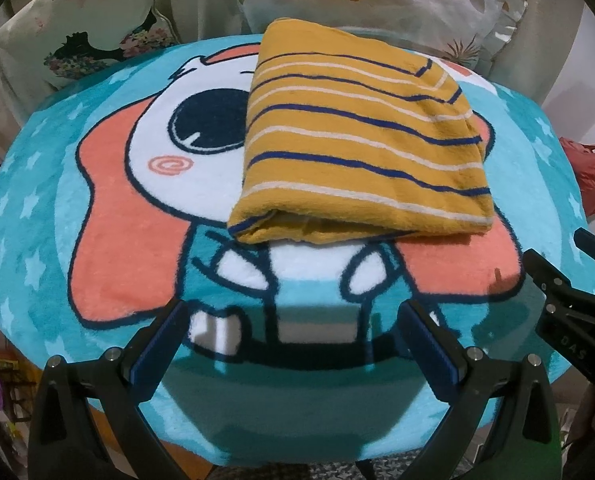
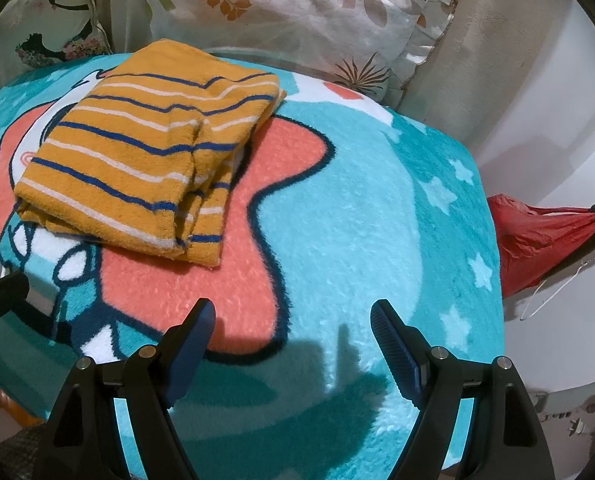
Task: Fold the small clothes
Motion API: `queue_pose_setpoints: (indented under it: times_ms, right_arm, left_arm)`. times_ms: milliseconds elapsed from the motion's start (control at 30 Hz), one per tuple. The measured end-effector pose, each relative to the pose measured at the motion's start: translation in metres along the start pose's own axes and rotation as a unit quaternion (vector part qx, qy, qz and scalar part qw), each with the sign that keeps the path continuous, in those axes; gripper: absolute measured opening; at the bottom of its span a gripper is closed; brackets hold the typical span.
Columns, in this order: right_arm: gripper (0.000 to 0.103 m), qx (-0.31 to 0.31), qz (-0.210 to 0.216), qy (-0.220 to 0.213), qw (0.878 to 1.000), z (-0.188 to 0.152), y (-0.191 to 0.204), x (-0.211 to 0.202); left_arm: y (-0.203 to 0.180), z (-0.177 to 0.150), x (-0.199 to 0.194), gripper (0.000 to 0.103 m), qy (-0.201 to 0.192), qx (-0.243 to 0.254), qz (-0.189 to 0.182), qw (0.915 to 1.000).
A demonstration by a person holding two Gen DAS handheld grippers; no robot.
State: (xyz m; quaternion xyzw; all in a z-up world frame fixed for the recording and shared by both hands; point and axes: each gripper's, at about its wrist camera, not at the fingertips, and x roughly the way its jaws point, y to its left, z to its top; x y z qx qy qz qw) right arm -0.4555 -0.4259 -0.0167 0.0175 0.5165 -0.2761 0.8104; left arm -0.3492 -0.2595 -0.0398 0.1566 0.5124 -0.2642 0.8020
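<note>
A mustard-yellow garment with blue and white stripes (image 1: 361, 148) lies folded into a rectangle on the turquoise cartoon blanket (image 1: 113, 216). It also shows in the right wrist view (image 2: 137, 152), up and to the left. My left gripper (image 1: 293, 320) is open and empty, hovering over the blanket a little in front of the garment's near edge. My right gripper (image 2: 293, 320) is open and empty, over bare blanket (image 2: 357, 208) to the right of the garment. The right gripper also shows at the right edge of the left wrist view (image 1: 573, 292).
Floral pillows (image 2: 297, 12) lean behind the blanket, with another printed cushion (image 1: 81, 20) at the back left. A red bag (image 2: 537, 240) and a wire hanger (image 2: 553, 292) sit off the blanket's right edge. The blanket ends close below both grippers.
</note>
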Motion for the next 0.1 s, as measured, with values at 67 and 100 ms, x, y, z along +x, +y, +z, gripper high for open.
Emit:
queue_pose_setpoints:
  times_ms: [67,100]
  right_arm:
    - [0.084,-0.001,0.001,0.000,1.000,0.0004,0.0002,0.0007]
    - [0.084,-0.001,0.001,0.001,1.000,0.0007,0.0001,0.0009]
  left_arm:
    - [-0.0005,0.0004,0.0010,0.103,0.001,-0.001,-0.002,1.0000]
    - [-0.0004,0.0010,0.0013,0.103,0.002,-0.001,-0.003,1.0000]
